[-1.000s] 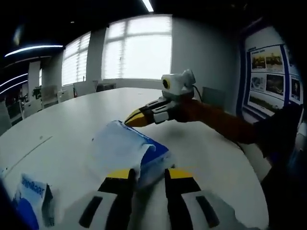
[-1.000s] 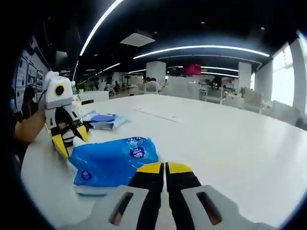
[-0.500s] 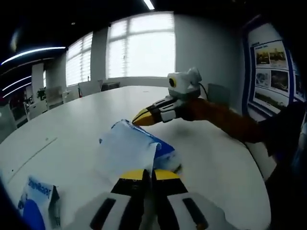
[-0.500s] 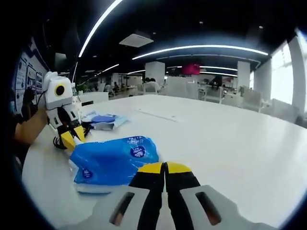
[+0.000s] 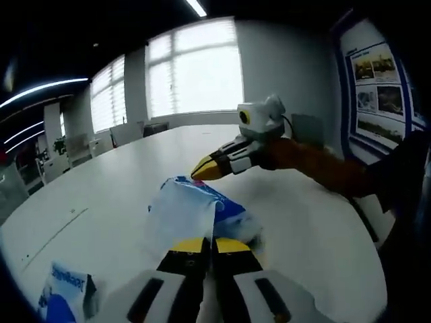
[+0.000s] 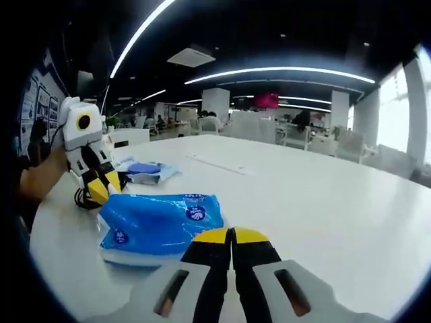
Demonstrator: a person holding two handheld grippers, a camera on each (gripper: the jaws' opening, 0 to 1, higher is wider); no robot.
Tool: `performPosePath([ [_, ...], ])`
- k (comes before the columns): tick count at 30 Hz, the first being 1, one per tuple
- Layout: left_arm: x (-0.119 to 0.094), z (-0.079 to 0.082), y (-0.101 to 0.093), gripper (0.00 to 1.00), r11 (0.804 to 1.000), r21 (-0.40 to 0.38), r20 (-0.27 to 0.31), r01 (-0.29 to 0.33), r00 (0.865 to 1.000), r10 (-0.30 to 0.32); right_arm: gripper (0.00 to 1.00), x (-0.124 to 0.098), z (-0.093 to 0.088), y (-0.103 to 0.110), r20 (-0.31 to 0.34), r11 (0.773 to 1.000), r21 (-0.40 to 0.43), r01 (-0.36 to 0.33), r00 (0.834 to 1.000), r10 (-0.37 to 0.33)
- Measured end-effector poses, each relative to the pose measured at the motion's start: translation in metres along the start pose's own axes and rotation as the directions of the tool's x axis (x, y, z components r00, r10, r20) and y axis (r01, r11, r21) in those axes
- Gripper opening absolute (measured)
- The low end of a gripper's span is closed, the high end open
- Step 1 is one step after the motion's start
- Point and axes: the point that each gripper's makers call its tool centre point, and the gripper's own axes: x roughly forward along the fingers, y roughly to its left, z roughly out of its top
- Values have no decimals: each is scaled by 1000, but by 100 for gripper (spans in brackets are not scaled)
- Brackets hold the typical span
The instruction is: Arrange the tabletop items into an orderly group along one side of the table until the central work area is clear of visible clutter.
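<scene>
Two blue tissue packs (image 6: 158, 225) (image 6: 145, 169), one table (image 6: 323, 215)

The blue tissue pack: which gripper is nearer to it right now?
Left. The left gripper is shut on one end of the blue tissue pack; the right gripper, jaws together and empty, sits just off its opposite end.

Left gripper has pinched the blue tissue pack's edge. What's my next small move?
Probably drag the blue tissue pack toward the smaller blue packet near the table edge. The left gripper is shut on the pack's end, the right gripper is shut with nothing in it, and the pack sits apart from the packet.
</scene>
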Motion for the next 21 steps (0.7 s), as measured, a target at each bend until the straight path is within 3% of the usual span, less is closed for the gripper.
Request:
performPosePath([
  [12,-8,12,32,1,1000,1,22,-17,1000,17,0,-13,22,3,45,994,-72,85,996,-82],
  [21,-7,26,47,0,998,64,32,-28,999,26,0,-27,35,7,78,981,-108,160,985,-152],
])
